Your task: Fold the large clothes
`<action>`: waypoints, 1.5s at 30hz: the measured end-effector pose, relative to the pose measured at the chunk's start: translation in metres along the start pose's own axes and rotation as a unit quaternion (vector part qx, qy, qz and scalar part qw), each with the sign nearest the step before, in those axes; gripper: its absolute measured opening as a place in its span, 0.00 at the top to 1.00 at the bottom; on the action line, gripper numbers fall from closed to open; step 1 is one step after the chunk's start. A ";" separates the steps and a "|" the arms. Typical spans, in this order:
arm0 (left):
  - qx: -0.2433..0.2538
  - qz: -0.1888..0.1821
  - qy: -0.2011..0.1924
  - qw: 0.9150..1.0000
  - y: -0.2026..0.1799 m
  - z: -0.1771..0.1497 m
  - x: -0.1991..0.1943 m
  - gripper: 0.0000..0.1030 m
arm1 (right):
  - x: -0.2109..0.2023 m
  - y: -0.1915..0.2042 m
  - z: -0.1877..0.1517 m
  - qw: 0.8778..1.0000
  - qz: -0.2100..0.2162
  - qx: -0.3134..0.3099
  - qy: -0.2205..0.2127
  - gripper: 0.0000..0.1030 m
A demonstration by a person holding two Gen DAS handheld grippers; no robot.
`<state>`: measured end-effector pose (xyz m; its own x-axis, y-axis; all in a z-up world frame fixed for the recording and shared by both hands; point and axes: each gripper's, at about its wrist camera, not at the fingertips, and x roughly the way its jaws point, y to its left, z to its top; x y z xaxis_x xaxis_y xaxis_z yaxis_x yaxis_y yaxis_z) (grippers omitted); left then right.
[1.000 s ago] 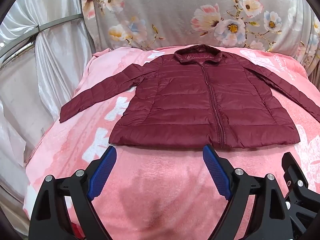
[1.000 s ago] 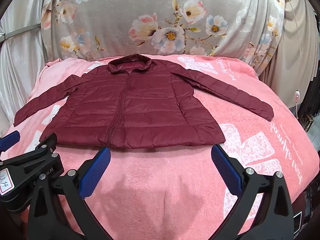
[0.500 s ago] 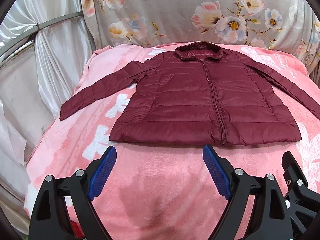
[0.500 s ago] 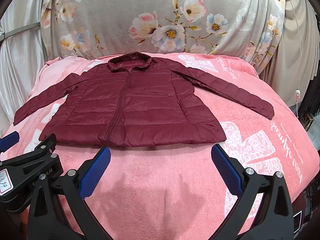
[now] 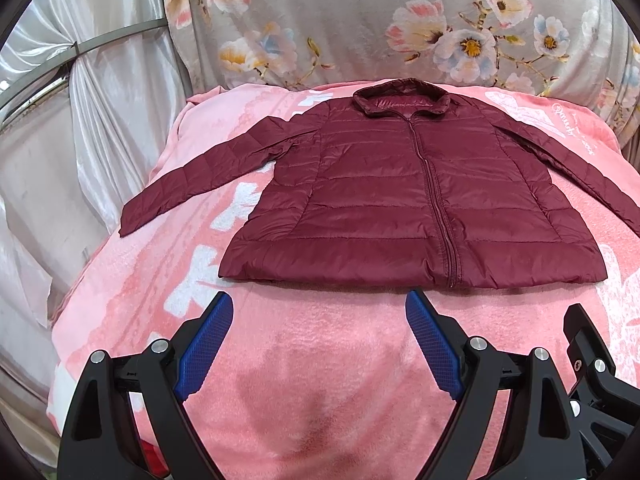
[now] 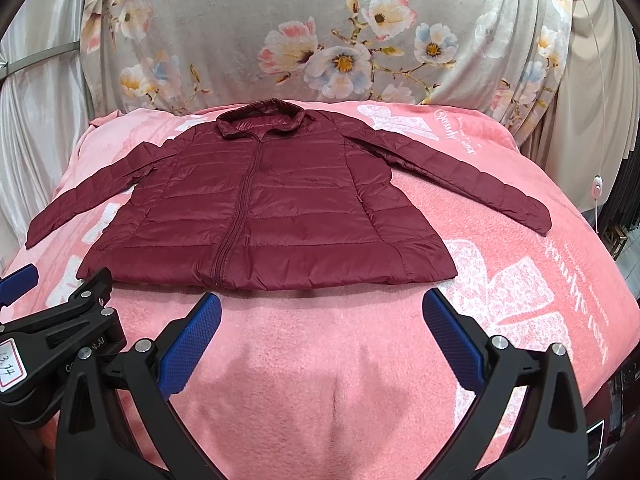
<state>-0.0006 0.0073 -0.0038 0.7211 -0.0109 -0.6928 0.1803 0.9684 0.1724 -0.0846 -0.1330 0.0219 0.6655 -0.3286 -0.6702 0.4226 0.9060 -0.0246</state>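
A dark red quilted jacket [image 5: 400, 196] [image 6: 272, 208] lies flat and zipped on a pink blanket, collar at the far side, both sleeves spread outward. Its left sleeve [image 5: 200, 176] reaches toward the blanket's left edge; its right sleeve [image 6: 472, 176] angles toward the right. My left gripper [image 5: 320, 320] hovers open just short of the hem, near the zipper's lower end. My right gripper [image 6: 322, 320] is open too, in front of the hem's right half. Neither holds anything. Each gripper's black frame shows at the edge of the other's view.
The pink blanket [image 6: 500, 300] with white bow prints covers the raised surface and drops off at left and right. A floral grey cloth [image 5: 400, 32] hangs behind. White curtains [image 5: 100, 100] stand at the left, beige curtains and a cord [image 6: 596, 188] at the right.
Both grippers have risen or tilted slightly, so the jacket sits a little lower and nearer in view. Their jaws stay open and the jacket has not moved.
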 end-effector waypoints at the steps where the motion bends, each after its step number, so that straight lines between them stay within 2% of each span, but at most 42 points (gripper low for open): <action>1: -0.001 0.000 0.001 1.000 0.001 0.000 0.000 0.18 | 0.002 0.001 -0.001 1.000 0.000 0.000 0.001 0.05; 45: -0.004 -0.003 0.015 1.000 0.000 -0.007 0.013 0.18 | 0.015 0.004 -0.008 1.000 -0.001 0.000 0.012 0.05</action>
<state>0.0045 0.0093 -0.0177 0.7001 -0.0096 -0.7140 0.1796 0.9701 0.1630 -0.0777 -0.1323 0.0062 0.6489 -0.3244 -0.6882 0.4246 0.9050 -0.0263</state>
